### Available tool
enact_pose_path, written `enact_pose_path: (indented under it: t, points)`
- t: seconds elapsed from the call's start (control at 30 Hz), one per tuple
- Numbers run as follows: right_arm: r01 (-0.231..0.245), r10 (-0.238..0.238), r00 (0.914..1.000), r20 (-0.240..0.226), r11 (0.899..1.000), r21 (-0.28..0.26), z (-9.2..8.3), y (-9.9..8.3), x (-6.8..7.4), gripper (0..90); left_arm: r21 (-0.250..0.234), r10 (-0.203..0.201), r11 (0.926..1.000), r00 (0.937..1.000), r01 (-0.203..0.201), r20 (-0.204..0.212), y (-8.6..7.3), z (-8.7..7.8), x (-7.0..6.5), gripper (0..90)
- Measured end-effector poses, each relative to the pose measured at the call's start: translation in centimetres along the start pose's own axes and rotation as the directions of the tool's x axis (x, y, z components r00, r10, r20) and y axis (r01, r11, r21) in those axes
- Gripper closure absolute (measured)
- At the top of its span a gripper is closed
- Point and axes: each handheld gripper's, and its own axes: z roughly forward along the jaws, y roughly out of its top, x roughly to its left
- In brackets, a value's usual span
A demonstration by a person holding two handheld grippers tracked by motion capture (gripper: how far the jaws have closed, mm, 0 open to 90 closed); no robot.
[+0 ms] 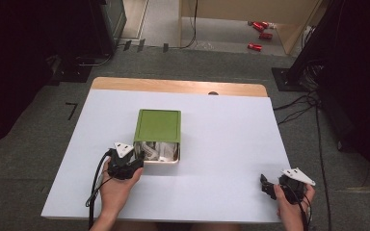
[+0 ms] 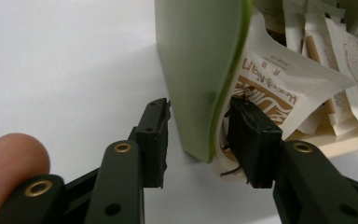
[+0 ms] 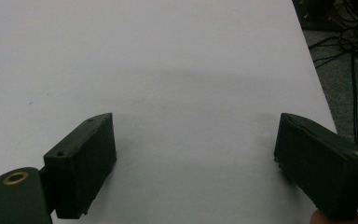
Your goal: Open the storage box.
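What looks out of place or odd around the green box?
A paper sachet bulges past the green box's wall, where the left gripper straddles both. Red cans lie scattered on the floor.

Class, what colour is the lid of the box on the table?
Green; the lid shows best in the high view.

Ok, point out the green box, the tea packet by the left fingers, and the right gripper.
green box [image 1: 157, 125], high view, middle of its lid.
tea packet [image 2: 279, 91], left gripper view, printed front face.
right gripper [image 3: 196, 163], right gripper view, midway between its open fingers.
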Motion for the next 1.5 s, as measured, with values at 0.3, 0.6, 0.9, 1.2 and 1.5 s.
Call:
enact_pose_path:
  t: [0.3, 0.6, 0.9, 1.2, 1.5]
  points:
    - [0.000, 0.000, 1.0000, 0.000, 1.000, 0.000, 0.0, 0.0, 0.0, 12.2, -0.002, 0.002, 1.0000, 1.0000, -0.002, 0.001, -0.3, -0.9, -0.2, 62.3]
    - [0.000, 0.000, 1.0000, 0.000, 1.000, 0.000, 0.0, 0.0, 0.0, 12.2, 0.006, 0.007, 1.0000, 0.9997, -0.007, 0.022, -0.8, -1.7, -0.4, 64.0]
    - [0.000, 0.000, 1.0000, 0.000, 1.000, 0.000, 0.0, 0.0, 0.0, 12.2, -0.020, 0.025, 0.9995, 0.9995, -0.025, 0.019, -1.4, -2.9, -0.8, 66.9]
    - [0.001, -0.001, 1.0000, 0.001, 1.000, -0.001, 0.0, 0.0, 0.0, 12.2, -0.063, 0.031, 0.9975, 0.9995, -0.031, 0.004, -1.7, -3.8, -1.0, 77.5]
    - [0.000, 0.000, 1.0000, 0.000, 1.000, -0.001, 0.0, 0.0, 0.0, 12.2, -0.099, 0.041, 0.9942, 0.9991, -0.041, 0.000, -1.2, -3.9, -0.8, 88.1]
